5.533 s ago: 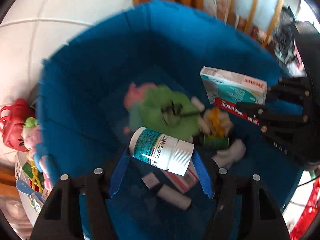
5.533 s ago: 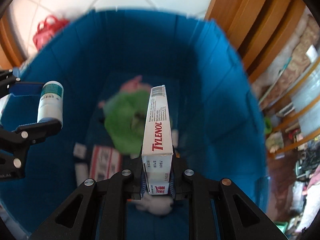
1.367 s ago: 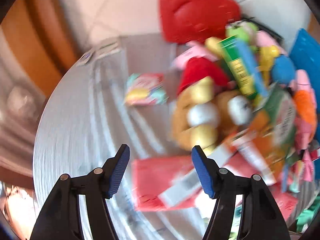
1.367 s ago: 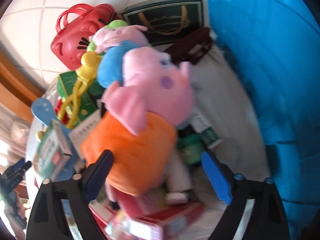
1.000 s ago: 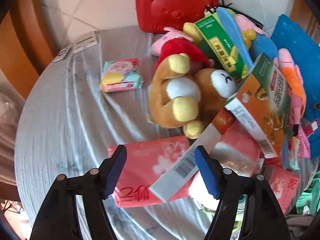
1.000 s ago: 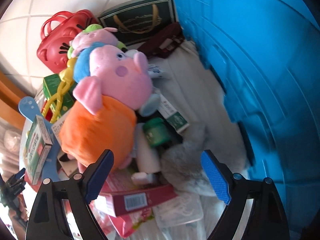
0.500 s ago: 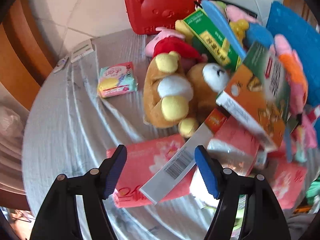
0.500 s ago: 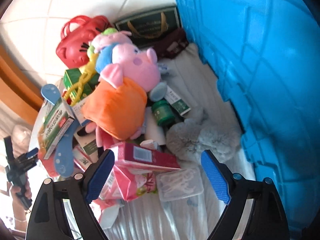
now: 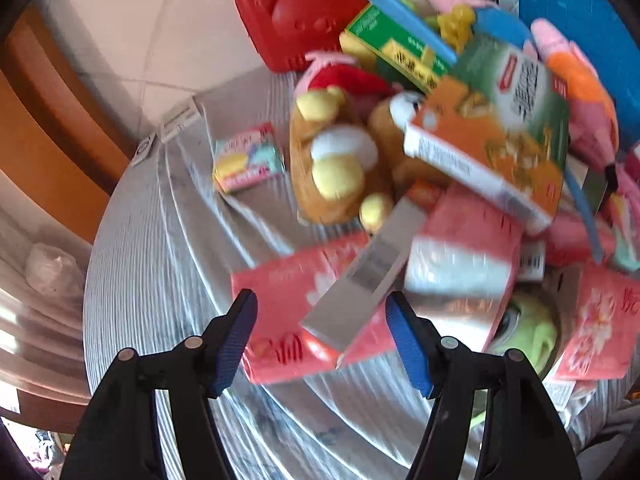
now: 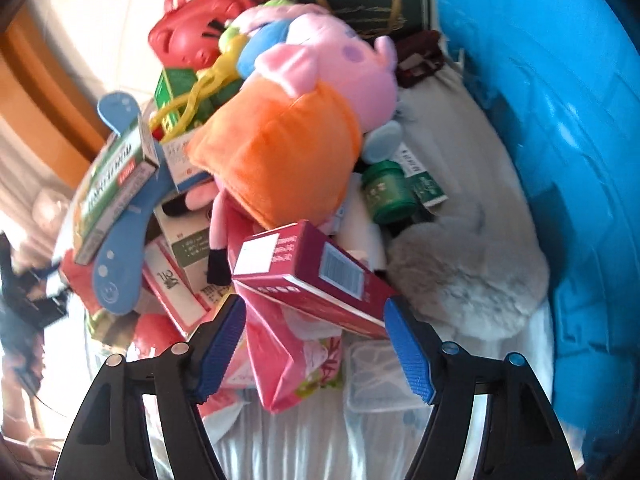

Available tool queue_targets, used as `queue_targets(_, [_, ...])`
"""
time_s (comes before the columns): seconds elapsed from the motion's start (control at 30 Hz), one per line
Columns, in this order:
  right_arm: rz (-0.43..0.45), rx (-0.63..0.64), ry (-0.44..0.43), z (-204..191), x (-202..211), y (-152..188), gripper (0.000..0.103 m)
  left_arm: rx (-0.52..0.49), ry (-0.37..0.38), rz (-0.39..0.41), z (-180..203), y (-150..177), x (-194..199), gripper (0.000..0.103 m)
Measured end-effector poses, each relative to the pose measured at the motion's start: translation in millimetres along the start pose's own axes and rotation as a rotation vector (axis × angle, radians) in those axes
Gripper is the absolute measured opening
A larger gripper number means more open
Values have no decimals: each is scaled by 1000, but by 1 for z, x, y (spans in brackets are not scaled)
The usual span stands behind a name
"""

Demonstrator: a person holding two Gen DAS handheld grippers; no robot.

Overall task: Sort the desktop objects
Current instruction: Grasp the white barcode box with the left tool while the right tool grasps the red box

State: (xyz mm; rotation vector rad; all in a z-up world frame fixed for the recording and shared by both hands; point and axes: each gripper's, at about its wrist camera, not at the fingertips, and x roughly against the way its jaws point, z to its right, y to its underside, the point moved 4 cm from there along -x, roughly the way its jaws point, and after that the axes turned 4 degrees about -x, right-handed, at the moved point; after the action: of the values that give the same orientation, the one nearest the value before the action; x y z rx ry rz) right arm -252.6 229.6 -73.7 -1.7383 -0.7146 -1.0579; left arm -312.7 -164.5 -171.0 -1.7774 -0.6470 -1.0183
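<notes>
My left gripper (image 9: 324,340) is open and empty, low over a long white-and-red box (image 9: 368,264) that lies on a pink tissue pack (image 9: 288,300). A brown teddy bear (image 9: 340,160) and an orange-green box (image 9: 496,136) lie beyond. My right gripper (image 10: 316,344) is open and empty, just before a dark red box (image 10: 312,280) that rests on a pink packet (image 10: 288,356). A pink pig plush in orange (image 10: 288,140) lies behind it. The blue bin (image 10: 560,140) stands at the right.
A red plastic case (image 9: 304,12) and a green box (image 9: 392,48) sit at the back of the pile. A small pastel pack (image 9: 248,164) lies alone on the grey cloth. A green jar (image 10: 386,192), a grey fluffy item (image 10: 468,280) and a clear plastic box (image 10: 380,376) lie near the bin.
Both grippers let go of the bottle and Tylenol box in the bin and swung out to the pile. In the last half second both have moved in closer to the boxes.
</notes>
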Motion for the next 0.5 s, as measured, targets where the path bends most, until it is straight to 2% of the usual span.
queue_targets(0.13, [-8,6,19,0,-14,-6,75,-77,36,-22,0,-21,-19,66])
queue_targets(0.2, [4,-7,12,1,-13,-10,70,-108,53,-47,3,-26,-30,66])
queue_targets(0.3, [30,-14,20,4,-9,-14,62,-126,132,-68,6,-30,-40,66])
queue_targets(0.33, [38,-23,28,5,-7,-16,58,-135,145,-66,7,-30,-40,63])
queue_targets(0.4, [46,-44,46,10,-5,-18,54,-152,179,-63,13,-28,-37,47])
queue_targets(0.47, [51,-67,37,14,-2,-19,52,-162,170,-64,17,-21,-30,35])
queue_targets(0.5, [61,-77,36,16,1,-20,52,-155,164,-69,18,-17,-26,33])
